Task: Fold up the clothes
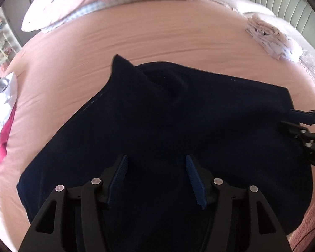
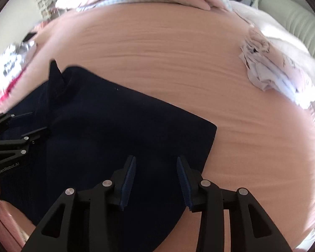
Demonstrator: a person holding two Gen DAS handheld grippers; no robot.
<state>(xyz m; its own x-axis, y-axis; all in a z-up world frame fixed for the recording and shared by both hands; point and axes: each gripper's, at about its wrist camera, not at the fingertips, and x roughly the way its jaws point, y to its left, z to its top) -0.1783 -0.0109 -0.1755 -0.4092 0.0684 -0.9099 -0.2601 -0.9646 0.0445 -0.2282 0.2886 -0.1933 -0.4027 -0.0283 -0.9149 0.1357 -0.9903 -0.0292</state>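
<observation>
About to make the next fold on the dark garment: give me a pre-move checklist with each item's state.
1. Left gripper jaws open, nothing pinched: ok.
2. Right gripper jaws open, nothing pinched: ok.
3. Navy garment lying flat on the pink sheet: not ok, a bump and a raised flap at its far edge.
4. Folded white stack lies apart from the garment: ok.
5. Clothes pile at the left lies apart from the garment: ok.
6. Garment's near edge: cannot tell, hidden under the grippers.
</observation>
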